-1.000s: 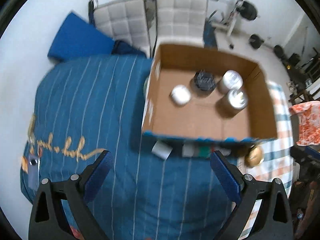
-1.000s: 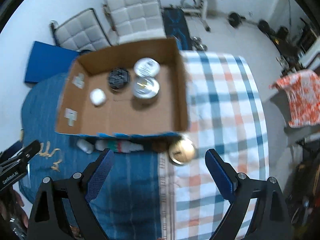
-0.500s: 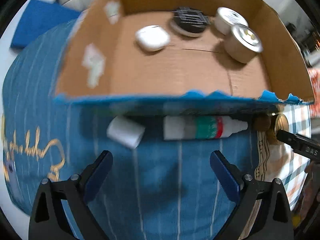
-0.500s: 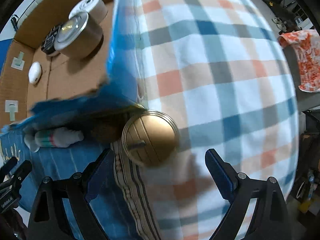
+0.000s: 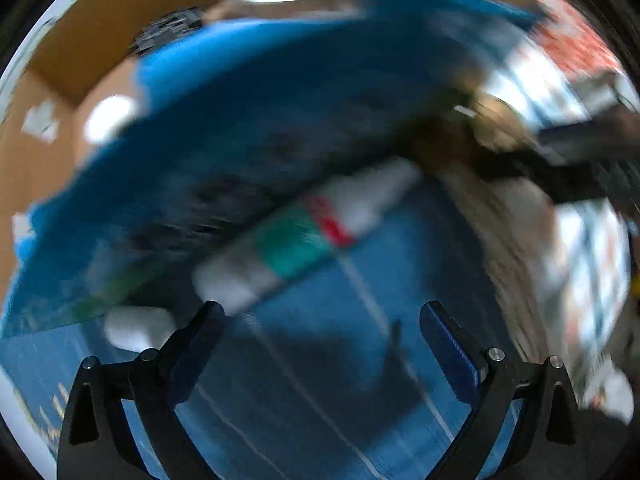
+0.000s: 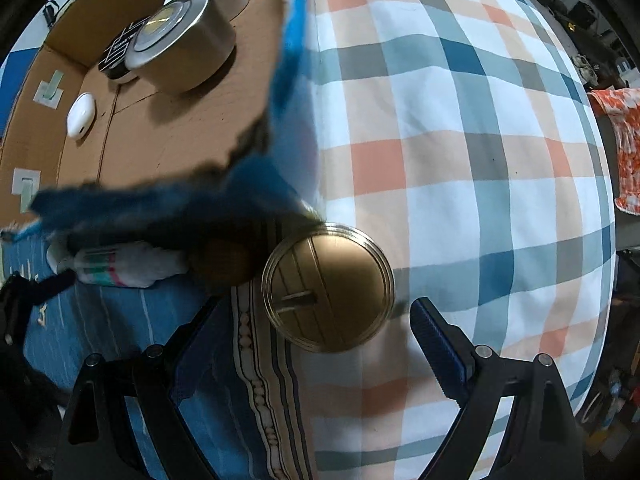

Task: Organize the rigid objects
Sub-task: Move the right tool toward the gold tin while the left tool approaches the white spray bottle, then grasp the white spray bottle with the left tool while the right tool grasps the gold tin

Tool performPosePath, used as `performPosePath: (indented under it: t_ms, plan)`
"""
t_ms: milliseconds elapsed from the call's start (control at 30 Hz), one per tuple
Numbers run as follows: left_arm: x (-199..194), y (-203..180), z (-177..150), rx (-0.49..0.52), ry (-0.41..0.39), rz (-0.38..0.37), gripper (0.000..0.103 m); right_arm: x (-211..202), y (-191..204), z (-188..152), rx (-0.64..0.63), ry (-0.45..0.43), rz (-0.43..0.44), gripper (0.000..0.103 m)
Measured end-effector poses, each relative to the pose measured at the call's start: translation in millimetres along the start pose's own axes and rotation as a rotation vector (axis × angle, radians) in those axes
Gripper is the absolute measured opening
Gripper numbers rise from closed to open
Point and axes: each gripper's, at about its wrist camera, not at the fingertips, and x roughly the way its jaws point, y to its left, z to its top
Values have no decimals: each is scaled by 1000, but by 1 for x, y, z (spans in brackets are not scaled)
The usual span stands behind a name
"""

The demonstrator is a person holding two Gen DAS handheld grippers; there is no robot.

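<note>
My right claw (image 6: 316, 328) points down at the bed, and its two fingers are spread wide with nothing pinched. The round gold tin (image 6: 328, 287) sits on the checked blanket (image 6: 460, 140) just past the tips and between them, close to the near right corner of the cardboard box (image 6: 132, 148). I think this claw is the one to take it. My left claw (image 5: 320, 320) is spread wide too and holds nothing. The white bottle (image 5: 304, 236) with the green and red label lies on the blue cloth just beyond it, long way slanting up to the right, close beside the box wall. That view is very blurry. A small brown thing (image 6: 220, 264) between bottle and tin is in shadow, and I cannot tell what it is.
</note>
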Motion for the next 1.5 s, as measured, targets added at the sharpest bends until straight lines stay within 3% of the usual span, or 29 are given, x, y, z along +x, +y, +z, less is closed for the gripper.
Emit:
performPosePath:
  t_ms: [200, 267, 300, 400, 467, 500, 567, 600, 700, 767, 867, 967, 1067, 1133, 1333, 1367, 1433, 1467, 1500]
  plan:
    - [-19, -6, 5, 20, -102, 171, 100, -1, -7, -8, 16, -15, 15, 94]
    - [-17, -12, 15, 43, -108, 224, 100, 3, -9, -8, 31, -10, 27, 94]
    - [-11, -13, 21, 48, -83, 208, 100, 3, -9, -7, 38, -6, 34, 93]
    - [11, -23, 26, 91, -27, 206, 98, 15, -19, -1, 77, 29, 71, 80]
    - [23, -31, 28, 132, 1, 225, 96, 17, -21, -2, 89, 36, 76, 77]
    - [27, -35, 30, 142, 0, 230, 96, 17, -22, -3, 88, 35, 69, 69]
    - [28, -38, 31, 142, -14, 189, 89, 17, -24, -8, 79, 37, 71, 69]
    - [27, -41, 31, 141, -18, 164, 75, 17, -26, -10, 75, 45, 81, 69]
    - [29, -49, 28, 143, 8, 112, 47, 15, -33, -16, 60, 70, 88, 68]
    - [30, -56, 19, 149, 40, 50, 38, 16, -35, -12, 54, 89, 83, 68]
    - [26, -63, 2, 153, 65, -18, 39, 15, -43, -20, 41, 112, 84, 68]
    - [12, -63, -7, 100, 38, -35, 39, 13, -47, -25, 20, 114, 78, 68]
    - [0, -53, -13, 7, -4, -22, 58, 11, -41, -36, 8, 107, 83, 68]
    - [-1, -46, -9, -51, -18, -19, 66, 13, -41, -38, 20, 107, 94, 68]
    - [35, -48, 14, -145, 61, -81, 67, 13, -48, -39, 50, 101, 95, 69]
    - [39, -55, 15, -139, 47, -58, 66, 13, -49, -41, 53, 101, 93, 69]
    - [39, -65, 12, -129, 25, 0, 49, 14, -51, -41, 59, 106, 88, 68]
    - [37, -69, 11, -131, 18, 13, 34, 18, -45, -34, 61, 115, 82, 68]
    - [41, -81, 8, -141, 20, 4, 32, 18, -46, -37, 58, 127, 75, 68]
